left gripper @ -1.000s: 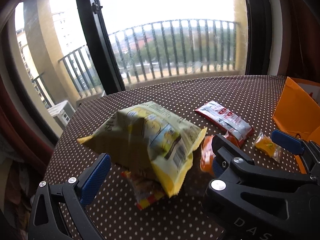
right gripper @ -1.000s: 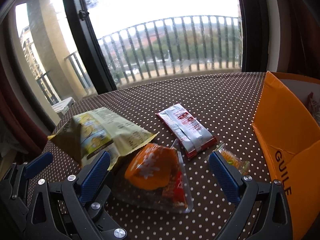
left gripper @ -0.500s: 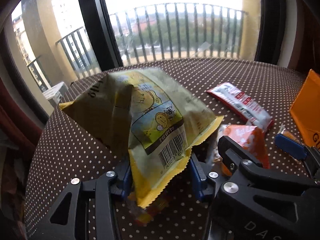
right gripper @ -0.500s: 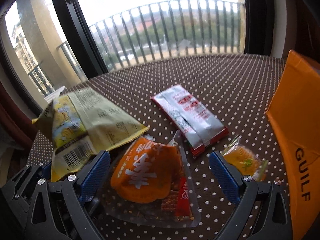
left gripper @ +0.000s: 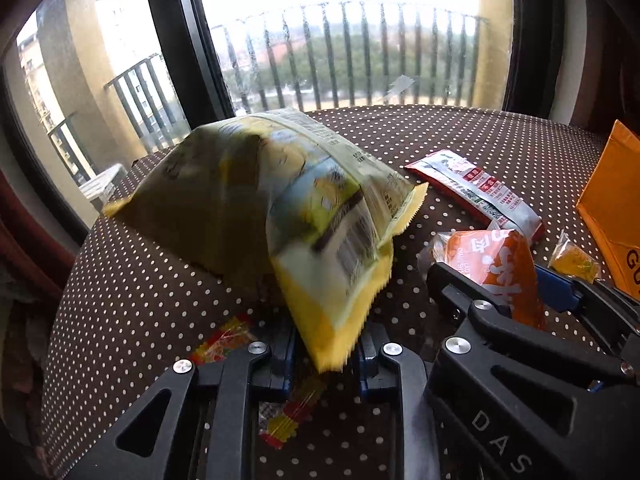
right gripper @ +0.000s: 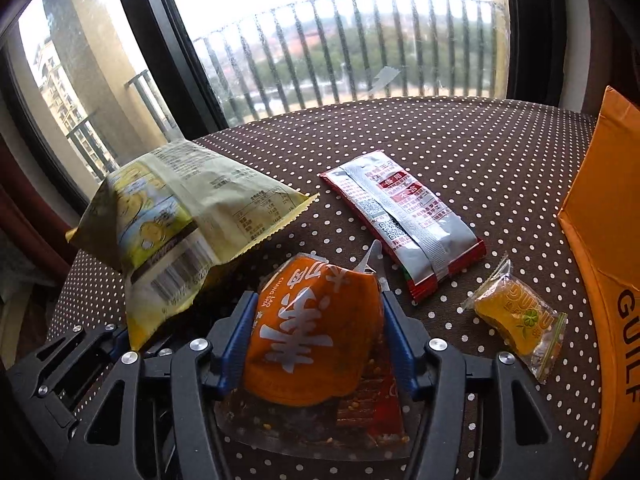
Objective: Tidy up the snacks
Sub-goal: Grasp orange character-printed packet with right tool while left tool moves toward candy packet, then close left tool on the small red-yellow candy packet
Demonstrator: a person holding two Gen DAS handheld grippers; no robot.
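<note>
Jaws of the left gripper (left gripper: 324, 354) are pinched together on the bottom corner of the yellow chip bag (left gripper: 280, 208), the largest snack, so the bag tents up from the tabletop (left gripper: 132, 280) near its left edge, probably ready for a lift toward the orange box (right gripper: 600, 240) at the right edge. Half-parted jaws of the right gripper (right gripper: 316, 332) are closing around the orange snack pack (right gripper: 312, 328), which bulges between the blue pads near the front edge; the pads look to be touching its sides. Next in size, the red-and-silver packet (right gripper: 404, 224) lies flat mid-tabletop, untouched. Smallest, the wrapped yellow candy (right gripper: 516, 320) lies just beside the box.
</note>
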